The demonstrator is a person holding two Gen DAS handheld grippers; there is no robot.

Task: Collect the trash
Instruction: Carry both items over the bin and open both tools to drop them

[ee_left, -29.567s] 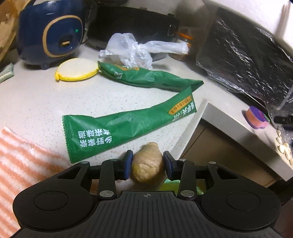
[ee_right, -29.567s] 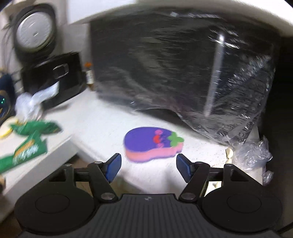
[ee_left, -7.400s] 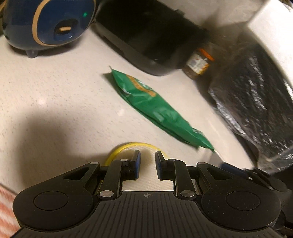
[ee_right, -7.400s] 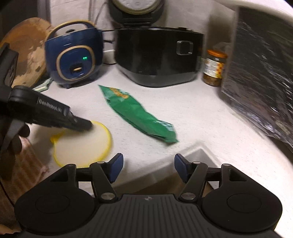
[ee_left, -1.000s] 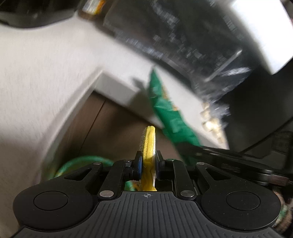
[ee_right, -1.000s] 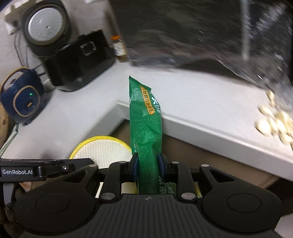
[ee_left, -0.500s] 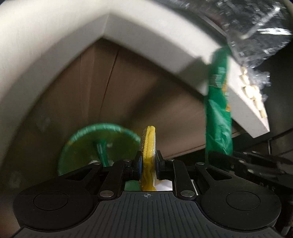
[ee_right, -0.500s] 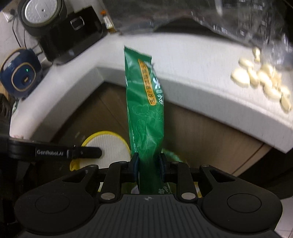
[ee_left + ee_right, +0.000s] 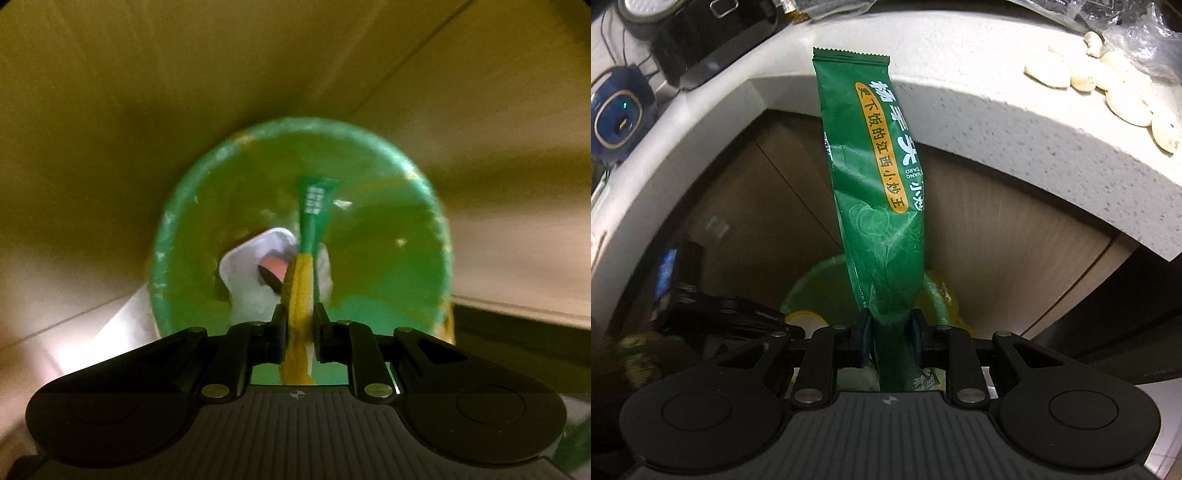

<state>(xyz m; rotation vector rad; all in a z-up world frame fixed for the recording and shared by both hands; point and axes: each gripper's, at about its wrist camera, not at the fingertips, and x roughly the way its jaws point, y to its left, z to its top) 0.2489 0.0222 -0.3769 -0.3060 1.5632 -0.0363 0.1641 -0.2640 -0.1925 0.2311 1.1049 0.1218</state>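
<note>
My left gripper [image 9: 298, 314] points almost straight down into a bin with a green liner [image 9: 388, 221]. It is shut on a round yellow-rimmed pad [image 9: 301, 284], held edge-on. A green packet [image 9: 314, 206] and white plastic [image 9: 251, 258] lie inside the bin. My right gripper [image 9: 889, 325] is shut on the lower end of a long green snack packet [image 9: 879, 184], which stands upright above the same bin [image 9: 812, 280]. In the right wrist view, the black left gripper [image 9: 720, 306] hangs over the bin's left side.
A white speckled countertop [image 9: 997, 92] wraps around the corner above the bin, with brown cabinet doors [image 9: 997, 240] below it. Garlic cloves [image 9: 1108, 81] lie on the counter at the right. A blue rice cooker [image 9: 617, 118] stands at the far left.
The left gripper has dropped with the pad from counter height to just over the bin's mouth and tipped to face down. The right gripper has sunk somewhat with the packet.
</note>
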